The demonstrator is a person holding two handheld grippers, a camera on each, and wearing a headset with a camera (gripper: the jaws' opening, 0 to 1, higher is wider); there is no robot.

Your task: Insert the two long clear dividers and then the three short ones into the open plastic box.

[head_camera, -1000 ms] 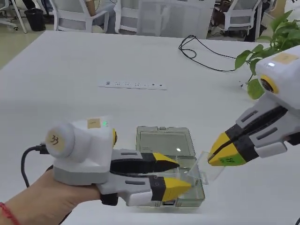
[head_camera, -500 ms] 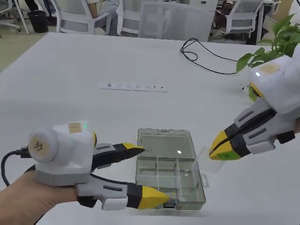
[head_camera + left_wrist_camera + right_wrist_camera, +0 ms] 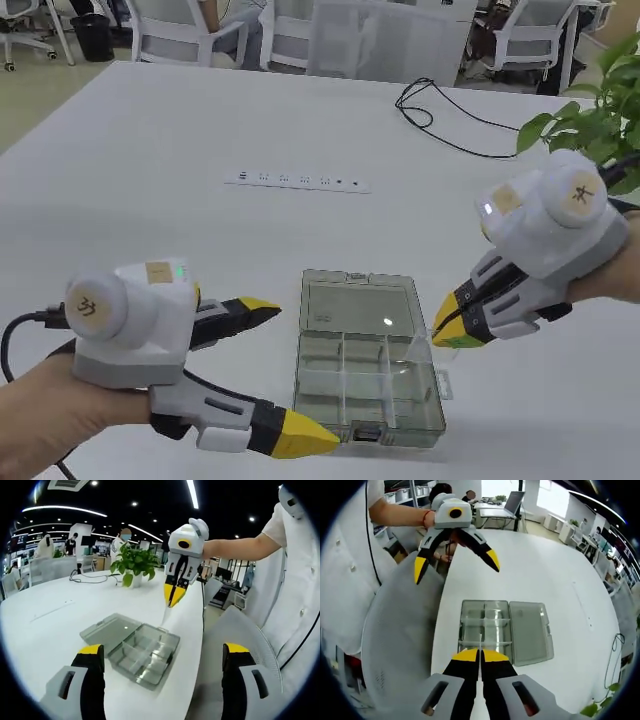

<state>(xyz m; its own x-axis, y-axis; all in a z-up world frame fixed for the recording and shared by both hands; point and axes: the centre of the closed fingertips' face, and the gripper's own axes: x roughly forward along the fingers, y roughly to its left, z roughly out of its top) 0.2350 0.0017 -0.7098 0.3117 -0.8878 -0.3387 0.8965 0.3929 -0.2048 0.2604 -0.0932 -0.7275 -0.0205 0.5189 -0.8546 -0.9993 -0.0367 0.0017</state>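
While it hovers by the box (image 3: 352,302), the right hand-held gripper (image 3: 447,336) clamps a divider (image 3: 425,353).

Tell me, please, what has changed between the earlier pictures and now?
The left tongs, which reached over the front of the open plastic box with jaws closer together, have drawn back to its left and opened wide. The right tongs stay shut on a clear divider at the box's right side, and the box lies where it was, lid open.
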